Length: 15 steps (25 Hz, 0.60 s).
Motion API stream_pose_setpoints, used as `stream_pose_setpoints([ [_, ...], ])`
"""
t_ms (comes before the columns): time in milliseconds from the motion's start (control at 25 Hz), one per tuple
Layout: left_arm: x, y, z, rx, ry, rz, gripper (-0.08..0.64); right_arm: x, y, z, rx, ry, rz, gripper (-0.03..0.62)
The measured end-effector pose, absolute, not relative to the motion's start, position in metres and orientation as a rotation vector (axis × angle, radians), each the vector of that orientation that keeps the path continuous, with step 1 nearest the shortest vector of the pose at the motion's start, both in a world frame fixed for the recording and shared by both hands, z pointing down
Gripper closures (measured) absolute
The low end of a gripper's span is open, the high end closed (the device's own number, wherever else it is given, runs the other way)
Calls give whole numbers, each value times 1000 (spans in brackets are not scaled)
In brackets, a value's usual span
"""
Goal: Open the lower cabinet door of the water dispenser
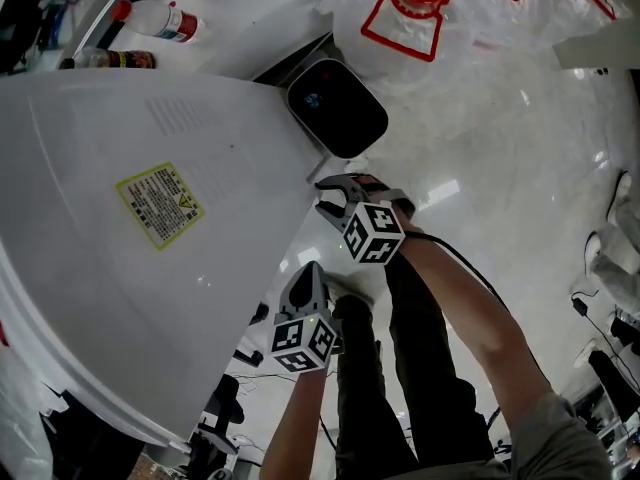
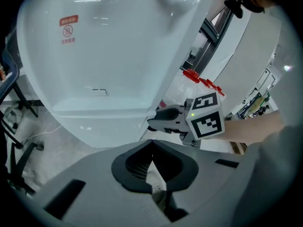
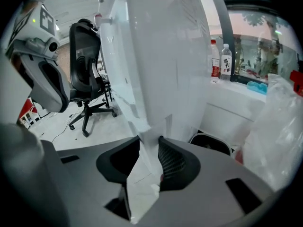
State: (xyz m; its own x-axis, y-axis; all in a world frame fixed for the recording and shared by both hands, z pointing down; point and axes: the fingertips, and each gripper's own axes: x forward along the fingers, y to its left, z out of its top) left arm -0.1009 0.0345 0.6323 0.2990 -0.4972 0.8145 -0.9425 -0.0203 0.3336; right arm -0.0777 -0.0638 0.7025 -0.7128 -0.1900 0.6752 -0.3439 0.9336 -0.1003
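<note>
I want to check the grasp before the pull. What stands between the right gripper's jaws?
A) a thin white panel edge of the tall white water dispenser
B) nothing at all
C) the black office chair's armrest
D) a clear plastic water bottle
A: in the right gripper view the thin white panel edge of the tall white water dispenser runs down between the jaws of the right gripper, which are closed against it from both sides.

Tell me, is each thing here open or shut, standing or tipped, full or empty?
cabinet door, looks closed, its edge is between the right gripper's jaws.
right gripper, jaws closed on the cabinet door's edge.
left gripper, jaws shut, holding nothing.
bottles, two, upright, caps on.
office chair, upright, nobody in it.
</note>
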Motion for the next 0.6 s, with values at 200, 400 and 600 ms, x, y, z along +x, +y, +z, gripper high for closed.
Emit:
stream_pose_setpoints([
  [200, -103, 44, 632, 1654, -1333, 592, 551, -73, -31, 703, 417, -2373, 339, 468],
  [400, -103, 55, 627, 1677, -1322, 580, 551, -71, -4, 704, 481, -2356, 389, 469],
  [600, -109, 69, 626, 1680, -1317, 573, 551, -70, 14, 704, 522, -2345, 408, 471],
])
